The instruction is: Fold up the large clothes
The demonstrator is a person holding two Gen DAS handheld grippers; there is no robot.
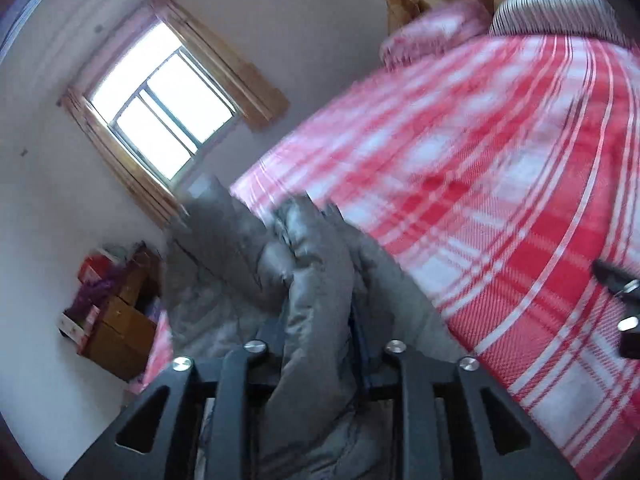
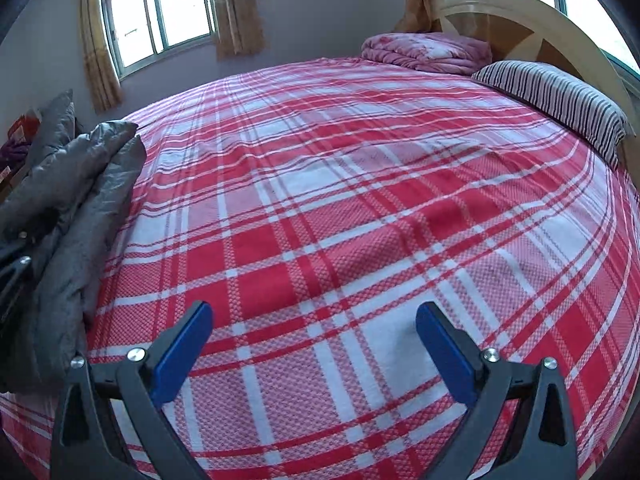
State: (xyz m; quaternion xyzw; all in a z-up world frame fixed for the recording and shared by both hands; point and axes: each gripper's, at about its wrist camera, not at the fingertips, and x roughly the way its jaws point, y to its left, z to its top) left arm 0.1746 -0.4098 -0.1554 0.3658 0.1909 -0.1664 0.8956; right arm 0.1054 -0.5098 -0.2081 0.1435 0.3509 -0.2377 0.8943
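Observation:
A grey puffy jacket (image 1: 312, 272) lies bunched along the left edge of the bed. In the right wrist view the jacket (image 2: 80, 200) shows as stacked folds. My left gripper (image 1: 316, 320) has a thick fold of it standing between its fingers; the fold fills the gap and touches the blue pad on the right, and the fingertips are hidden by cloth. From the right wrist view the left gripper (image 2: 16, 256) rests on the jacket. My right gripper (image 2: 314, 320) hovers open over the bare sheet with nothing between its blue pads (image 2: 184, 344).
The bed has a red and white plaid sheet (image 2: 360, 200). A striped pillow (image 2: 560, 100) and a folded pink quilt (image 2: 428, 50) lie by the wooden headboard (image 2: 540, 20). Boxes (image 1: 116, 320) stand against the wall under the curtained window (image 1: 160, 100).

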